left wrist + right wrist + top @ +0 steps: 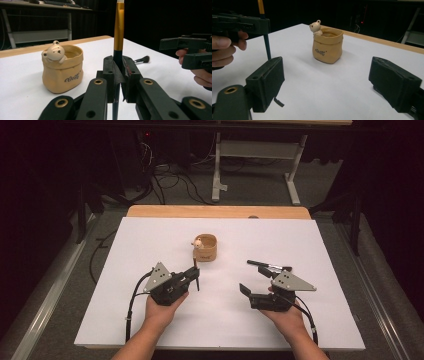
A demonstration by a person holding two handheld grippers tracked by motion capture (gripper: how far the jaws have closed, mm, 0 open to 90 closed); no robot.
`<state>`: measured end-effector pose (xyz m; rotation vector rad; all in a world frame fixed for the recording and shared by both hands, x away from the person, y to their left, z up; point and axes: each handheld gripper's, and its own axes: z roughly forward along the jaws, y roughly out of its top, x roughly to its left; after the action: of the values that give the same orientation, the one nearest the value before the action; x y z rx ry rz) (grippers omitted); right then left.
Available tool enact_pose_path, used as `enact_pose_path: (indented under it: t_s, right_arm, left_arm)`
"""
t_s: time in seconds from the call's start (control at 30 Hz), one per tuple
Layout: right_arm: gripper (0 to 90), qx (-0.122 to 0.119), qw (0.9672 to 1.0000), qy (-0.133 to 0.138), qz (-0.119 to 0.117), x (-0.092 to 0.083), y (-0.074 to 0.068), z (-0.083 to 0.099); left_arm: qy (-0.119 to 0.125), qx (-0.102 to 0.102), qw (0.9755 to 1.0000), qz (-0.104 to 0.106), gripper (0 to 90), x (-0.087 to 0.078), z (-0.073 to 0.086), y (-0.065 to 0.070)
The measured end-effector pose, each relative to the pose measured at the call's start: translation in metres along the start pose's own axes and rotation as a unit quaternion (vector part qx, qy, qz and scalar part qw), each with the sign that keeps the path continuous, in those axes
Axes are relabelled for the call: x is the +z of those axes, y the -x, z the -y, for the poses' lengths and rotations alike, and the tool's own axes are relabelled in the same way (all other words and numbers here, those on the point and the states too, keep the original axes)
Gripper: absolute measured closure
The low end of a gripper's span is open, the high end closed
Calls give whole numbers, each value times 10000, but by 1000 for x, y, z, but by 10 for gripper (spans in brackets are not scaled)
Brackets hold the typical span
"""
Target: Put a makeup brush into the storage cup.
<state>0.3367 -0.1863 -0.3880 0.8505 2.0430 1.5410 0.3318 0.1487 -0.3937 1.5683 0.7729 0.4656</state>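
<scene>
A tan pouch-shaped cup (206, 248) with a small bear figure on its rim stands upright mid-table. My left gripper (194, 273) sits just in front of it, shut on a thin brush (119, 30) held upright, its gold band above the jaws and its dark handle running down between them. The left gripper view shows the cup (62, 70) to the left of the jaws. My right gripper (254, 281) rests open at the right with nothing between its fingers. The cup (327, 46) stands beyond its jaws.
A second brush (267, 265) with a black handle lies flat on the white sheet (150, 230) just beyond the right gripper; the same brush (142, 60) appears in the left gripper view. Beyond the far wooden edge (215, 211) are cables and a white desk frame (260, 150).
</scene>
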Motion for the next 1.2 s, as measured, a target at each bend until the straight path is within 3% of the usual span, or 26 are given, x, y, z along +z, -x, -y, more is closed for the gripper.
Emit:
enact_pose_path:
  t_s: [0.27, 0.53, 1.2]
  right_arm:
    - [85, 214, 9998, -1, 26, 1, 7, -4]
    - [10, 35, 9997, -209, 157, -2, 6, -2]
    - [10, 58, 9994, -136, 310, -15, 15, 11]
  left_arm:
    - [41, -32, 10000, -56, 826, -1, -2, -2]
    - [87, -50, 9997, -212, 826, -4, -4, -10]
    - [129, -46, 9983, -571, 826, 3, -20, -26]
